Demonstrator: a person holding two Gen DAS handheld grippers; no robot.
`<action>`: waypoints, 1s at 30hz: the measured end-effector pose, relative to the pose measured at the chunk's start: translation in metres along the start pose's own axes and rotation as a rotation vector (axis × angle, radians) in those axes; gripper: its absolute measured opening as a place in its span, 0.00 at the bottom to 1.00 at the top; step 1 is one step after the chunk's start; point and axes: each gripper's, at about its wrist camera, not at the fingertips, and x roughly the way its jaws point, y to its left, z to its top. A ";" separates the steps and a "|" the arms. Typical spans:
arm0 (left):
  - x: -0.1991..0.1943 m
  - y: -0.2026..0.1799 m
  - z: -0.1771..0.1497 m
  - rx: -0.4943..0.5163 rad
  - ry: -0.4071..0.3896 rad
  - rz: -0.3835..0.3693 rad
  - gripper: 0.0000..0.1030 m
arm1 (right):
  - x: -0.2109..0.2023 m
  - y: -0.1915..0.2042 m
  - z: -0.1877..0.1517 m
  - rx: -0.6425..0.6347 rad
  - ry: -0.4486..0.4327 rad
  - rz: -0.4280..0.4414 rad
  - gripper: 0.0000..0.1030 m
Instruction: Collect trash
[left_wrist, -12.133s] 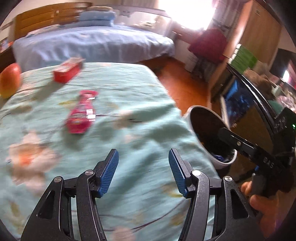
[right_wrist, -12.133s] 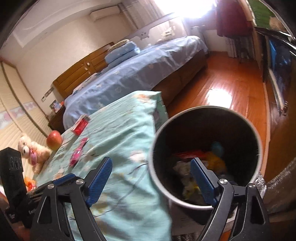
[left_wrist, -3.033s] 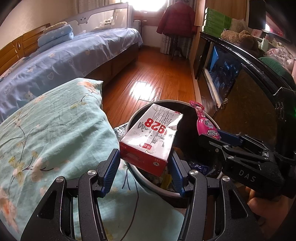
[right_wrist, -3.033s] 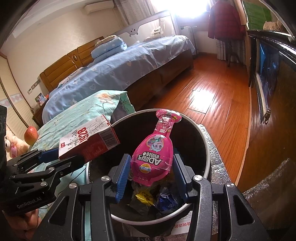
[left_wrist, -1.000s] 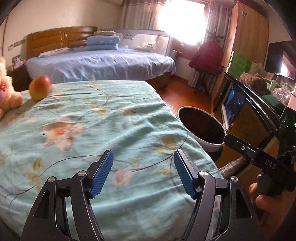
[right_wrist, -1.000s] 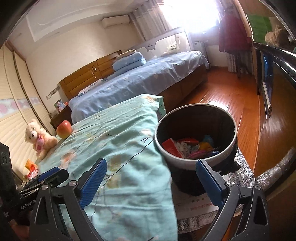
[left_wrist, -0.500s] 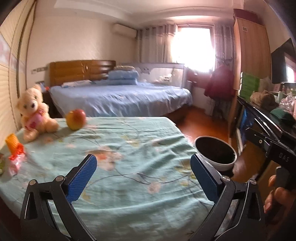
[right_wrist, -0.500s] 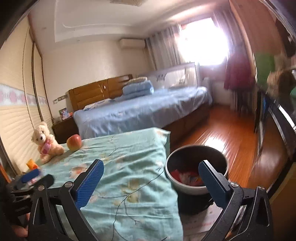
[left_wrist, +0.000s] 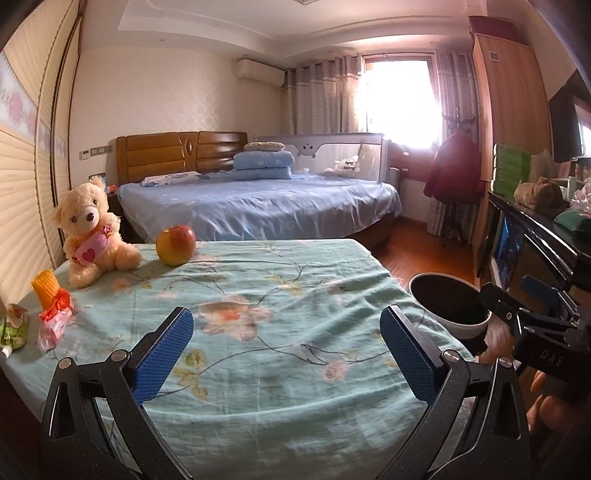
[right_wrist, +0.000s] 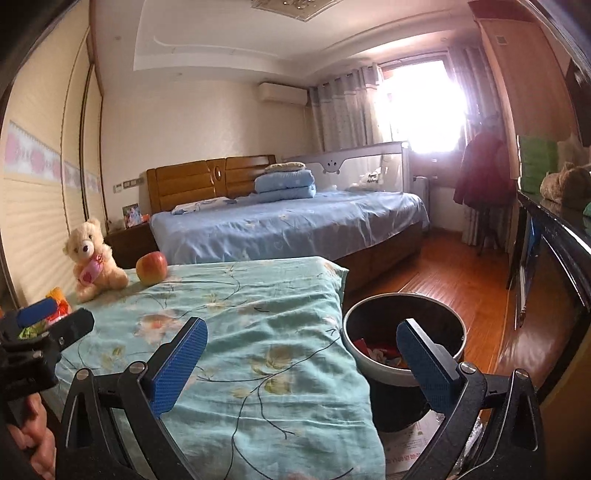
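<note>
Trash left on the bedspread: an orange-red snack wrapper (left_wrist: 54, 318) and a green packet (left_wrist: 14, 330), both far to the left of the left tongs (left_wrist: 286, 356), past the left pad, at the cover's edge. From the right tongs (right_wrist: 301, 363) they sit beyond the left pad too, partly hidden behind the other tool. Prob. next pickups, judging by what's lying loose.

Bin (right_wrist: 402, 334) stands on the floor touching the bed's right corner, just behind the right pad of the right tongs; red and white scraps show inside. It's parked there so drops need only a short swing off the cover. In the left view the bin (left_wrist: 448, 306) is right of the right pad, near the other tool's tip.

Apple (left_wrist: 176, 240) and teddy bear (left_wrist: 90, 230) sit ahead-left of both tongs, at the far edge of the bedspread (left_wrist: 280, 295). Likely not trash, so they'd stay put.

Left tongs: released, jaws spread wide, having just been opening w/ nothing between them, only bedspread behind. Right tongs: released too, wide, empty.

Pose: both tools held low over the near end of the bed, pointing slightly down across the cover toward the blue bed (right_wrist: 288, 225) behind. A hand (right_wrist: 35, 432) grips the left tool's handle at lower left; fingers (left_wrist: 546, 402) on the right tool show at lower right. Tools are side by side, well apart.
</note>
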 end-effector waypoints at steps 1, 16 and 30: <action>0.000 0.000 0.000 0.002 -0.001 0.007 1.00 | 0.000 0.002 0.000 -0.003 -0.002 0.000 1.00; 0.000 -0.001 0.000 0.009 0.005 0.034 1.00 | -0.001 0.001 -0.001 -0.006 0.002 0.004 1.00; -0.002 -0.003 0.000 0.018 -0.008 0.050 1.00 | -0.001 0.003 0.000 -0.010 0.003 0.017 1.00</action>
